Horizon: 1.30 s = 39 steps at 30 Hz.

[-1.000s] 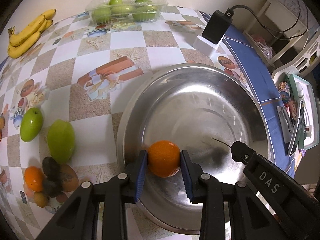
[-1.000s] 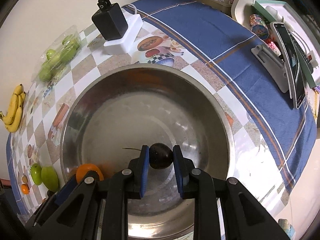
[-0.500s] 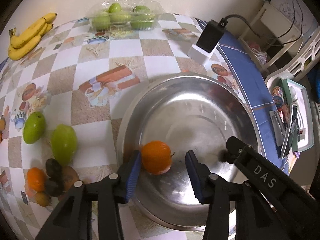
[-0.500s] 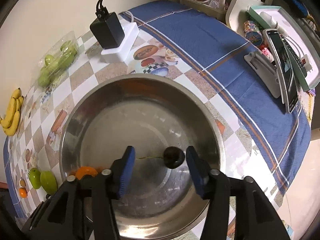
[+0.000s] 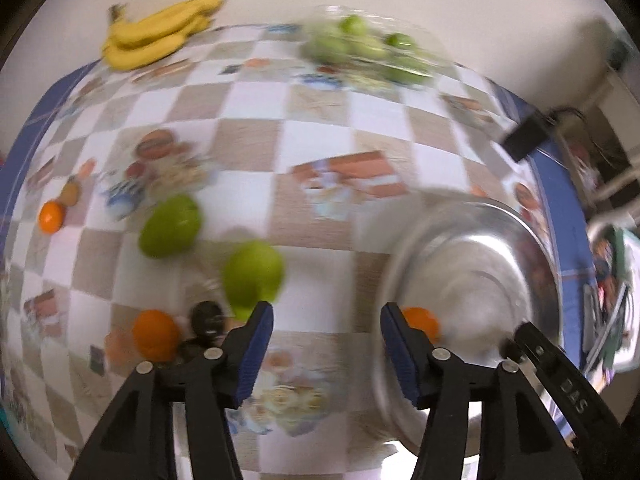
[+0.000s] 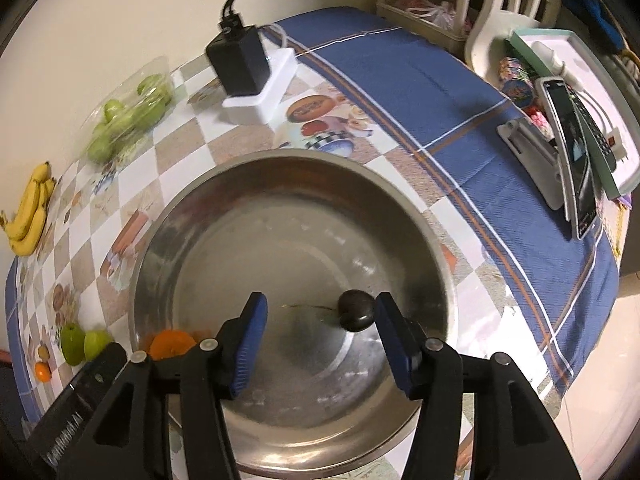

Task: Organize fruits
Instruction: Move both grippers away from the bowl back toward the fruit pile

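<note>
Right wrist view — dark plum (image 6: pixel 355 315) beside right hand-held gripper's (image 6: pixel 318 334) right pad.

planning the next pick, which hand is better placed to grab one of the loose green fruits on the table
Left. The left gripper is opening, empty, just beside a green fruit. The right gripper hangs over the bowl.
</note>
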Available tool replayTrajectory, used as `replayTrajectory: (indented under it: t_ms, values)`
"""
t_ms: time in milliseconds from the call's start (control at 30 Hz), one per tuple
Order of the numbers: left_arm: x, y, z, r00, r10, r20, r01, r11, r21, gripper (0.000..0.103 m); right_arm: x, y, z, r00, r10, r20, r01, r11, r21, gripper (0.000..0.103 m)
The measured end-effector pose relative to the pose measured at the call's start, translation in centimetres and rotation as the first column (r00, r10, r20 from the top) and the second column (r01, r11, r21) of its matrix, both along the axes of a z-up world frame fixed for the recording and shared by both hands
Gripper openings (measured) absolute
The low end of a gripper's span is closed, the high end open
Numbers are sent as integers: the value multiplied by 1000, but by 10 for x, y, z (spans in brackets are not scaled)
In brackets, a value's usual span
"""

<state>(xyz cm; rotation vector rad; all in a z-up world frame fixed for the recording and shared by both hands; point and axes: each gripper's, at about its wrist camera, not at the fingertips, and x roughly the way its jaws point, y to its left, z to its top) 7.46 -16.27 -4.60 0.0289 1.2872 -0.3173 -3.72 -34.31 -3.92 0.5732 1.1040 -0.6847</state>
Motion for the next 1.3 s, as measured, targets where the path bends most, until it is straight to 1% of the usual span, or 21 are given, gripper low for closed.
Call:
replayTrajectory:
  t_ms: [33,100,200,267,333,367,400,533,600,767,867,1000,1067,1167,1300]
  values:
    - [3,7,-2,1000,27,-3,-26,1000,15,67,1,2,-1,1000,8,0,-8,1000,4,62]
    - [7,18,-4,998,65,-1,-65,997,43,70,4,6,-2,999,32,-3,-31,999,10,70]
    - [11,34,-5,994,108,1,-108,992,68,73,8,12,-4,998,67,-14,-67,998,18,72]
    - [14,42,-6,991,131,4,-131,988,78,78,10,16,-5,996,91,-22,-90,996,24,73]
    - [16,48,-6,989,151,8,-151,985,84,83,12,19,-6,994,105,-18,-104,994,33,79]
    - [17,52,-6,986,163,12,-164,983,88,83,12,20,-6,994,109,-16,-109,994,32,86]
    - [17,55,-6,985,170,14,-171,981,93,85,12,21,-6,993,113,-15,-113,993,29,87]
    - [18,67,-5,979,200,33,-202,973,108,100,14,23,-6,991,131,-2,-131,991,37,87]
    - [19,69,-5,978,204,43,-208,972,107,103,15,25,-7,990,144,2,-144,989,35,96]
    - [19,79,-2,977,206,64,-212,972,102,103,16,32,-5,985,171,21,-171,985,28,103]
    - [18,89,1,973,218,75,-224,970,94,103,18,38,-4,981,192,32,-193,981,25,103]
    - [17,98,3,971,220,89,-228,970,89,103,19,44,1,971,212,108,-218,974,55,103]
    - [17,104,4,970,224,91,-231,970,71,103,20,48,3,967,221,127,-229,972,56,103]
    - [15,111,7,966,231,112,-239,969,62,103,23,54,5,959,235,159,-249,966,72,103]
    - [15,125,11,958,259,126,-266,963,44,103,29,64,6,946,262,191,-284,954,97,103]
